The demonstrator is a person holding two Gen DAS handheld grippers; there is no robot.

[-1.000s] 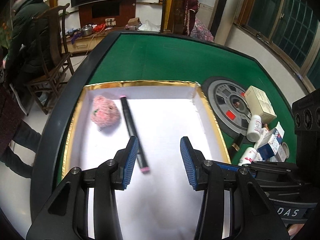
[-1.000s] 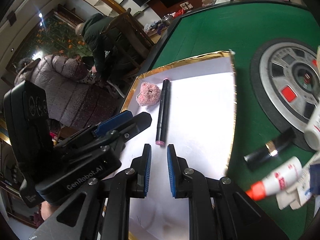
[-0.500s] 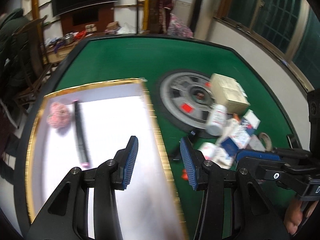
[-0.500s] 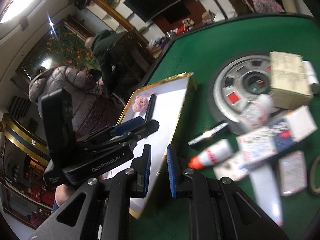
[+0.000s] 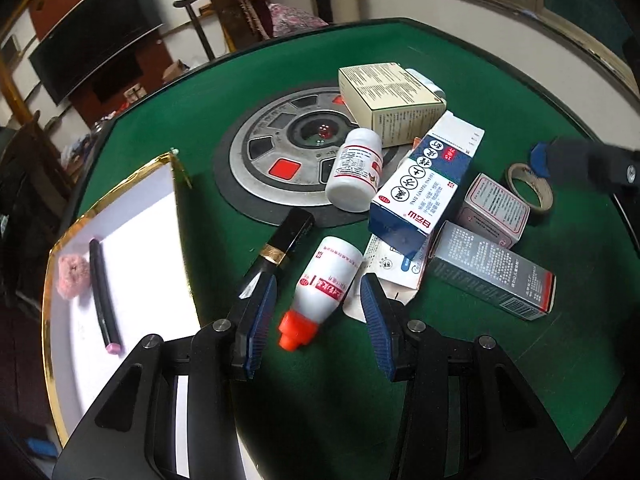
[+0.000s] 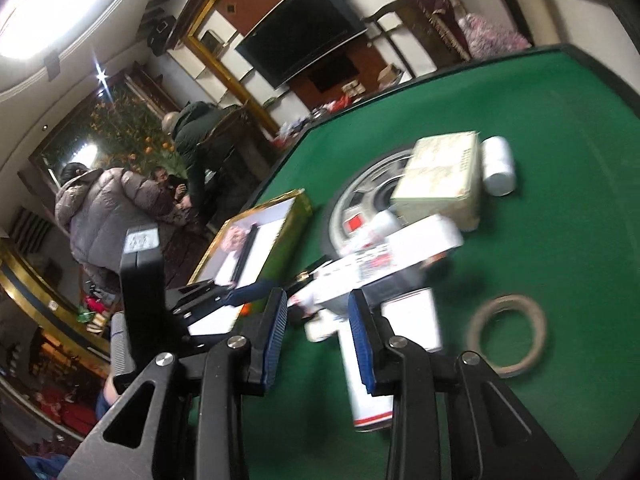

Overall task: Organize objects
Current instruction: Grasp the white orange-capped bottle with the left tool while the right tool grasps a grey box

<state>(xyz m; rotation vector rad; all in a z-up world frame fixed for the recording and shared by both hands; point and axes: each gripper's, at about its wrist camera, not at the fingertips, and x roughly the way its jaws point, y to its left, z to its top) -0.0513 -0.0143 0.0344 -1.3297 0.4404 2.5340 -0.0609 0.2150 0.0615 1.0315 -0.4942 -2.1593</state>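
My left gripper (image 5: 318, 322) is open above a white bottle with an orange cap (image 5: 322, 288) lying on the green table. A black tube with a gold band (image 5: 280, 246) lies just left of the bottle. The gold-rimmed white tray (image 5: 72, 224) at the left holds a black marker (image 5: 102, 292) and a pink plush (image 5: 73, 276). My right gripper (image 6: 316, 332) is open over a long grey box (image 6: 370, 372) in a blurred pile of boxes. The tray (image 6: 298, 210) also shows in the right wrist view.
Also in the pile: a blue-white box (image 5: 424, 184), a white pill bottle (image 5: 354, 170), a cream box (image 5: 390, 96), a pink box (image 5: 496, 210) and a tape roll (image 5: 532, 192). A round metal hub (image 5: 292, 152) sits at the table's centre. People stand beyond the table (image 6: 108, 216).
Both grippers have swung right, from over the tray to over the pile of boxes and bottles. The right gripper's jaws have opened from nearly shut.
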